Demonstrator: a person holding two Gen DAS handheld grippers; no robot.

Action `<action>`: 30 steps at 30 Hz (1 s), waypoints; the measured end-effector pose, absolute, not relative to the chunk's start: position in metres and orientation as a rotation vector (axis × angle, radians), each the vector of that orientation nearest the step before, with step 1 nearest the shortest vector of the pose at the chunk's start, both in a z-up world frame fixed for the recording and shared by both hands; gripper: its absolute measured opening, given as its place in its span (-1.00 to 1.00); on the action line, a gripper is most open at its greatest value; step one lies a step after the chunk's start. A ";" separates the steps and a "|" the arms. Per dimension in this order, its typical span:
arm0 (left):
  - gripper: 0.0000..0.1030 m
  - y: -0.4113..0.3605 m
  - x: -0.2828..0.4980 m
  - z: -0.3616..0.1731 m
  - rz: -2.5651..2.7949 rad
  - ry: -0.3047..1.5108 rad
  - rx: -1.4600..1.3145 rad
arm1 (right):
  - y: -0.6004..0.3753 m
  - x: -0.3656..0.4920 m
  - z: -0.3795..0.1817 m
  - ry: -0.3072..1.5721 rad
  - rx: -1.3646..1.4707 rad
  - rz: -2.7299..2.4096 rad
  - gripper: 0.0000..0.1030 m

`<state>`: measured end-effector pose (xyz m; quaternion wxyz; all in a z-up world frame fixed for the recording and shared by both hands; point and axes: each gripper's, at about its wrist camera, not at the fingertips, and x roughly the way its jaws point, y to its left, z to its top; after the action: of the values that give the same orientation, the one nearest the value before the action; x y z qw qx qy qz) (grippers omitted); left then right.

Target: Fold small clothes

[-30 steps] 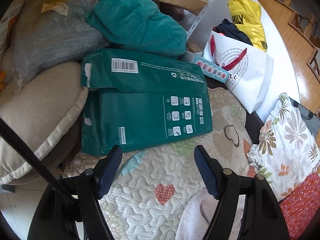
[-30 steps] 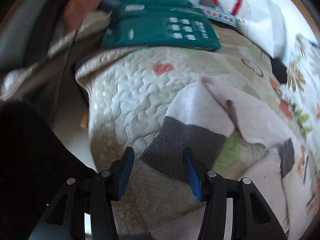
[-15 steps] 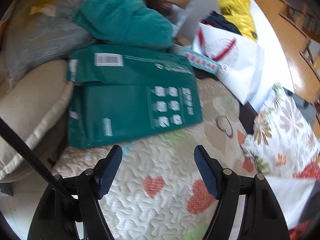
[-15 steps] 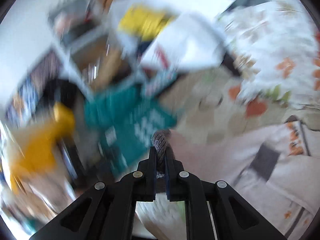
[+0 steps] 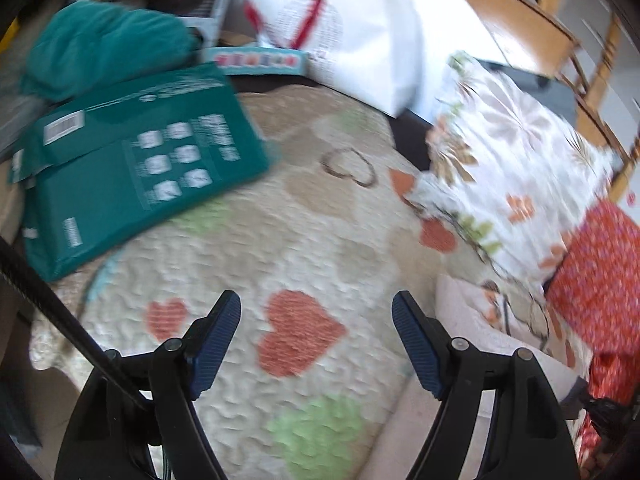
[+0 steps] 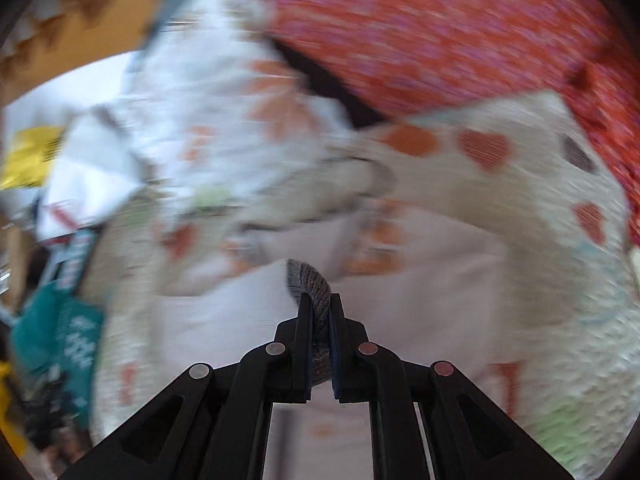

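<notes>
My right gripper [image 6: 317, 304] is shut on the grey knit cuff [image 6: 310, 282] of a small pale pink garment [image 6: 240, 320], holding it above the rest of the garment; the view is blurred by motion. My left gripper [image 5: 316, 312] is open and empty, hovering over the quilted heart-print blanket [image 5: 304, 248]. A part of the pale pink garment [image 5: 460, 312] lies on the blanket at the lower right of the left wrist view, partly behind my right fingertip.
A green mailer bag [image 5: 132, 160] and a teal cushion [image 5: 104, 48] lie at the far left. A white paper bag [image 5: 352, 40] stands behind. A floral pillow [image 5: 512, 168] and a red patterned cloth [image 5: 600, 272] sit to the right.
My right gripper has shut on the grey cuff, lifted it and swung to the right over the garment. My left gripper, still open, has moved right over the blanket.
</notes>
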<state>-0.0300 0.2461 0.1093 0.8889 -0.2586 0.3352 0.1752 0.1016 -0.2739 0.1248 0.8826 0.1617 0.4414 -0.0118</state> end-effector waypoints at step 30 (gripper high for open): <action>0.50 0.166 0.014 0.064 0.148 0.937 -0.333 | -0.311 0.031 0.087 0.944 0.251 -0.101 -0.18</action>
<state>0.0144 0.1658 0.0641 0.8762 -0.1594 0.4492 0.0709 0.0311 -0.3112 0.0875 0.8819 0.1206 0.4532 -0.0485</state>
